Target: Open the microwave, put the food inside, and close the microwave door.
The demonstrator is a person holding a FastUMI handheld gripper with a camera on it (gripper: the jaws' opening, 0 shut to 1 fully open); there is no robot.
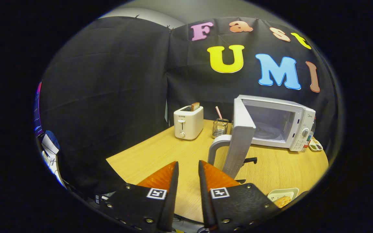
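A white microwave [278, 124] stands at the back right of the wooden table [160, 152]. Its door [242, 139] is swung wide open toward me, edge-on, with a curved grey handle [216, 148] on its near side. The cavity with its glass turntable [267, 132] shows behind the door. My gripper [188, 166] hovers over the table's near edge, left of the door handle and short of it. Its fingers stand a narrow gap apart with nothing between them. A small white tray holding a piece of food [283, 200] lies to the right of the fingers, at the table's near edge.
A white toaster [188, 122] with a slice of bread in it stands at the back of the table. A wire holder [220, 127] with a pink stick is between toaster and microwave. A small palette-like dish [315, 145] lies right of the microwave.
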